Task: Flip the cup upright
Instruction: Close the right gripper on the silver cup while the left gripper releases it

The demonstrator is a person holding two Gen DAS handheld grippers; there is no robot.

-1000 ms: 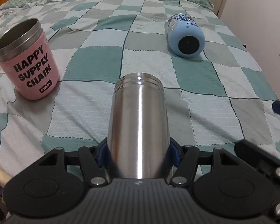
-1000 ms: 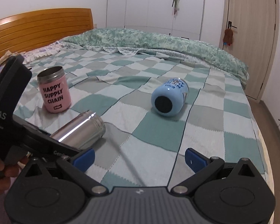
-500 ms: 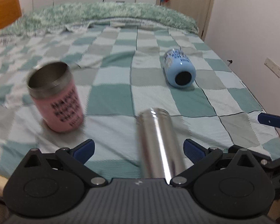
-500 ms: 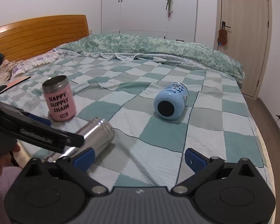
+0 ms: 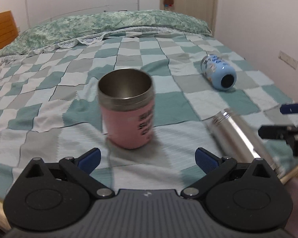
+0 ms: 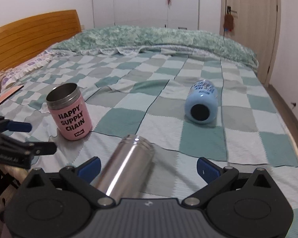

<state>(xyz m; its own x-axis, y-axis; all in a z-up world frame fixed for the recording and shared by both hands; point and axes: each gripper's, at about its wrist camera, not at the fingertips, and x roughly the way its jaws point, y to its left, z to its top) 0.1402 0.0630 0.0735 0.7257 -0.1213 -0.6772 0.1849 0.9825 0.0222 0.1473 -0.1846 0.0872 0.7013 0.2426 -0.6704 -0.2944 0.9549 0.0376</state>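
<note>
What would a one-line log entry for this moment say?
pink cup upright | silver cup lying | blue cup lying | both hand-held grippers open

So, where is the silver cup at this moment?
The silver cup lies on its side at the near edge of the bed, between the open right gripper's fingers in the right wrist view, nearer than the upright pink cup.

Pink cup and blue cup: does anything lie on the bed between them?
No. In the right wrist view, only bare checkered bedspread separates the upright pink cup from the blue cup on its side; the steel cup lies nearer the camera.
</note>
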